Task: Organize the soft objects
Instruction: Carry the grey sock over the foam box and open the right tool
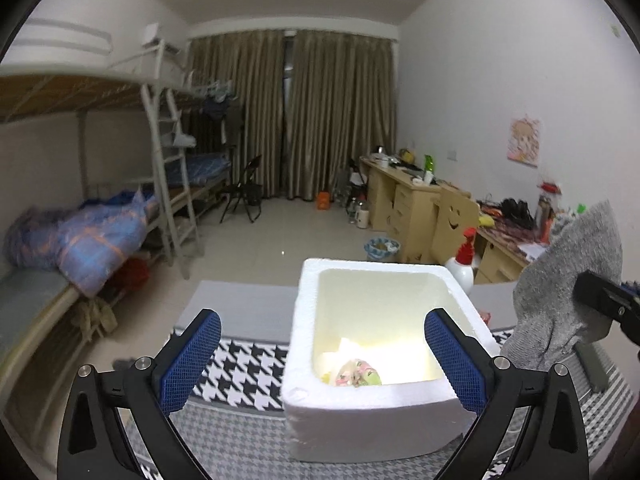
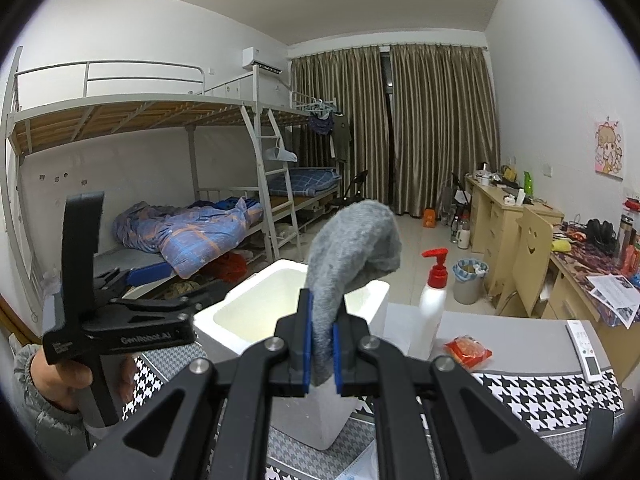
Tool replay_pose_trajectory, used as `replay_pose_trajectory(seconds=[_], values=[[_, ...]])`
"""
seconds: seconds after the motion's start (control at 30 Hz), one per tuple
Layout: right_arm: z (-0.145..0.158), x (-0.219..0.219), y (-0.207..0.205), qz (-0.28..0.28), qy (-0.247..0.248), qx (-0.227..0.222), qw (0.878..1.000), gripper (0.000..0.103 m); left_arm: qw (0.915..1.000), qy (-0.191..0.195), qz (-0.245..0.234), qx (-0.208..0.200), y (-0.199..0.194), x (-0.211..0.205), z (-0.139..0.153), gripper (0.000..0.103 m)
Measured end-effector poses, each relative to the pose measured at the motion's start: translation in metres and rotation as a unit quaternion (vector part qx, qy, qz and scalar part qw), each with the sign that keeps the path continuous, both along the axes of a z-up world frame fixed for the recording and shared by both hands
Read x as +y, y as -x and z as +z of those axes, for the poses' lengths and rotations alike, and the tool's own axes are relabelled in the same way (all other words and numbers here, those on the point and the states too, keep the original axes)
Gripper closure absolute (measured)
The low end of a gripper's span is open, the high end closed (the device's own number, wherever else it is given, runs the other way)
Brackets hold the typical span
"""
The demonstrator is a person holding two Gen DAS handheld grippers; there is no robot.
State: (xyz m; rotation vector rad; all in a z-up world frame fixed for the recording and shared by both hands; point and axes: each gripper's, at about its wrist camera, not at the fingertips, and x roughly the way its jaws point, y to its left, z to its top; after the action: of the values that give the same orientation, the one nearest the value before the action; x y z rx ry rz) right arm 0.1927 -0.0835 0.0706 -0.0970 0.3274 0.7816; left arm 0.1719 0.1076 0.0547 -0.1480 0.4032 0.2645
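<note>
A white foam box (image 1: 372, 404) stands open on the patterned table; a small pink and green soft item (image 1: 356, 374) lies on its bottom. My left gripper (image 1: 322, 356) is open and empty, its blue pads spread wide over the box's near rim. My right gripper (image 2: 321, 336) is shut on a grey knitted cloth (image 2: 352, 240), held in the air to the right of the box (image 2: 256, 304). The cloth also shows at the right edge of the left wrist view (image 1: 560, 288), hanging from the right gripper's black fingers.
A black-and-white houndstooth cloth (image 1: 248, 372) covers the table. A white pump bottle with a red top (image 2: 434, 292), a red snack packet (image 2: 468, 350) and a white remote (image 2: 586, 350) lie right of the box. Bunk beds stand left, desks right.
</note>
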Motion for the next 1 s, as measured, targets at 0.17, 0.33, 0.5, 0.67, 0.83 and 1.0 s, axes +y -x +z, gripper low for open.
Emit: replay_pose_trajectory(seconds=[0.17,0.33,0.5,0.67,0.83,1.0], values=[[0.003,0.007,0.001,0.006,0.003,-0.004,1.000,0.092,0.9998,0.015,0.008,-0.003,0.010,0.016,-0.002,0.001],[0.004,0.015,0.002,0.013,0.005,-0.006,1.000,0.092,0.9993,-0.004,0.033,-0.016,0.021,0.019,-0.003,0.001],[0.007,0.021,0.001,0.020,0.004,-0.008,1.000,0.092,0.9993,-0.011,0.036,-0.009,0.027,0.021,-0.005,0.001],[0.007,0.030,-0.002,0.024,0.005,-0.006,1.000,0.092,0.9986,-0.028,0.044,-0.001,0.032,0.023,-0.009,0.001],[0.007,0.034,-0.007,0.026,0.002,-0.005,1.000,0.092,0.9973,-0.036,0.064,0.007,0.038,0.031,-0.015,0.001],[0.005,0.040,-0.014,0.025,0.006,-0.001,1.000,0.092,0.9967,-0.038,0.071,0.013,0.043,0.035,-0.020,0.001]])
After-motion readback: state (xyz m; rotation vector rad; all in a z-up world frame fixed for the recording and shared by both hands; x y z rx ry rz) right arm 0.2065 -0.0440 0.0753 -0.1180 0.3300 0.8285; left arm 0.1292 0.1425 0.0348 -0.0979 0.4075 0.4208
